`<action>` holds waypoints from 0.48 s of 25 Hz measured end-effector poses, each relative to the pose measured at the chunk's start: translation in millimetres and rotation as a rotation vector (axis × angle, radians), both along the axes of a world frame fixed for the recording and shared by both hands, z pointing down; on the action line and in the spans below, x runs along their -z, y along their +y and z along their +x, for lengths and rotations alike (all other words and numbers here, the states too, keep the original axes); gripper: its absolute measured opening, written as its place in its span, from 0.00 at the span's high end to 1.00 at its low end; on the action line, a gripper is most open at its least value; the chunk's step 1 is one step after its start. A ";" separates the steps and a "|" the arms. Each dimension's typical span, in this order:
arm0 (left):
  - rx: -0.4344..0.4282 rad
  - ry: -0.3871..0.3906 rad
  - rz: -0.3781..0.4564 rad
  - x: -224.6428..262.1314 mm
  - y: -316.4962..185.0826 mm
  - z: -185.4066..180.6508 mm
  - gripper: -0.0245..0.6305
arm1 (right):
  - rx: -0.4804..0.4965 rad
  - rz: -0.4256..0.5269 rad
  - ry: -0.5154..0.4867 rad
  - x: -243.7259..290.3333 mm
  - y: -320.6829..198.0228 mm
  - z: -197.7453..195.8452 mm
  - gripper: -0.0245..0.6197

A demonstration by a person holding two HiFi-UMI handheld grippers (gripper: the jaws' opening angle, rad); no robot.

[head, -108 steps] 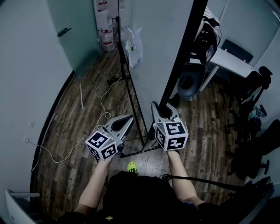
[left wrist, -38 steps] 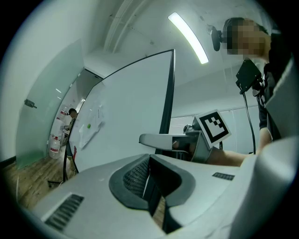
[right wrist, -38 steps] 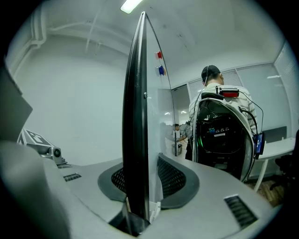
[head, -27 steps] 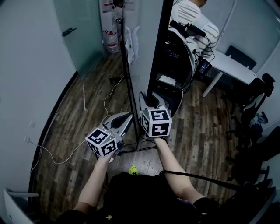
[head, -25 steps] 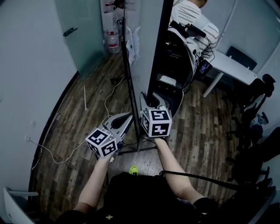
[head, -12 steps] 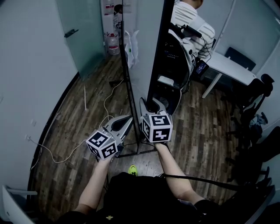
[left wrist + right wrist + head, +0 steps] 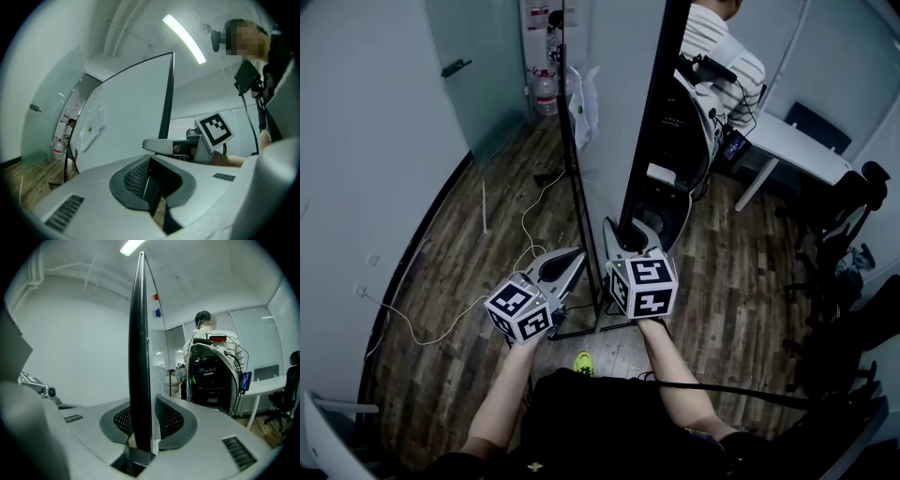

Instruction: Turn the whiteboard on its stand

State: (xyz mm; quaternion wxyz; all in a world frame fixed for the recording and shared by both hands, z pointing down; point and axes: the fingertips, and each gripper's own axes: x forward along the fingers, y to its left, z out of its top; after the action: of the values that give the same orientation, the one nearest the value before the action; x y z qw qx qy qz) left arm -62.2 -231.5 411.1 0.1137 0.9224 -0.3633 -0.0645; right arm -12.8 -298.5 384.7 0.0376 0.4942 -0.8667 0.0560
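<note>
**Q:** Gripper status, nearest items first?

**A:** Left gripper (image 7: 578, 253): jaws drawn almost together, with only a thin slit between the meshed pads and nothing in it. It sits low, just beside the stand (image 7: 570, 169). Right gripper (image 7: 630, 228): jaws closed on the black rim of the whiteboard (image 7: 614, 84), one pad against each face (its own view shows the rim running straight up between them).

**Q:** Whiteboard location, and what is obscured?

**A:** The whiteboard is upright on the stand, directly ahead of the person, and the head view sees it nearly edge-on. Its top is cut off at the picture border. The stand's foot shows only between the two marker cubes. A pale sheet (image 7: 91, 131) with a green dot hangs at the board face; nothing on it can be read.

**Q:** Materials and shapes?

**A:** The board is a smooth white panel with a thin black rim. A red tab (image 7: 155, 296) and a blue tab (image 7: 157, 312) sit high on one face. The stand is slim black tubing. The floor (image 7: 459, 244) is dark wood-grain planks with a white cable (image 7: 441, 330) trailing across it. Farther off are a frosted glass door (image 7: 478, 75) and a person in a striped shirt (image 7: 722, 42) beside a white desk (image 7: 792, 141).
</note>
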 end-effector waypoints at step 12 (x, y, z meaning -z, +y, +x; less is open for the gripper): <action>0.015 -0.001 -0.002 -4.0 -0.9 -9.0 0.94 | 0.026 0.015 -0.003 -2.5 -4.5 -7.9 0.79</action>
State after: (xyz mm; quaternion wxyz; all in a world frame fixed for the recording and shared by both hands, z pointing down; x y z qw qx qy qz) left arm -71.1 -232.3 415.1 0.1141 0.9197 -0.3703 -0.0643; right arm -20.8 -303.0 387.1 0.0330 0.4833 -0.8734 0.0498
